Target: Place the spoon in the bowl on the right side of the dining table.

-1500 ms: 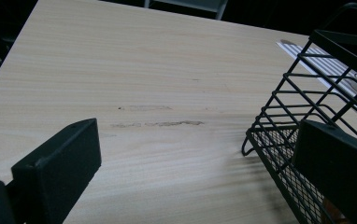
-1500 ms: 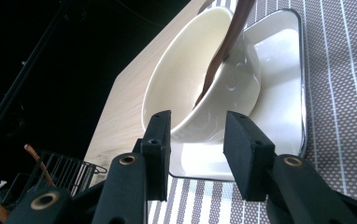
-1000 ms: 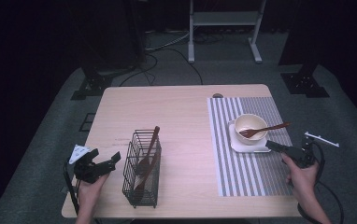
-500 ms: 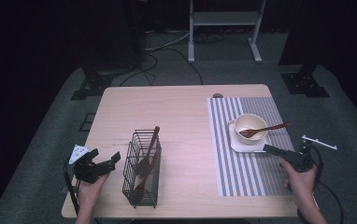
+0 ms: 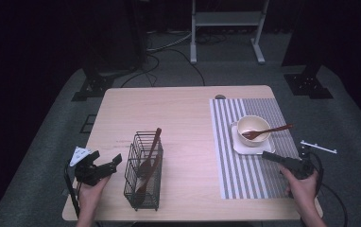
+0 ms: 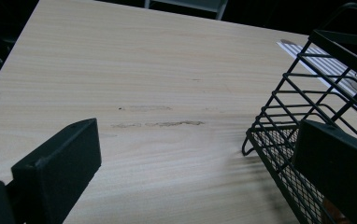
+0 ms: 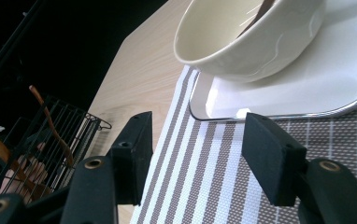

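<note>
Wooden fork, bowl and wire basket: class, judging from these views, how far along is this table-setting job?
Done: the wooden fork already rests in the cream bowl on its white plate, on the striped placemat. In hand: nothing; the right tongs have just been opening, empty, short of the plate, and the left tongs stand open beside the wire basket. Left, probably: the wooden utensils standing in that basket.

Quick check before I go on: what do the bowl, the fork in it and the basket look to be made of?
Bowl: cream, glossy, probably glazed ceramic; it shows highlights. Fork: dark brown, matte, seemingly wood. Basket: thin black wire grid, likely coated metal.
</note>
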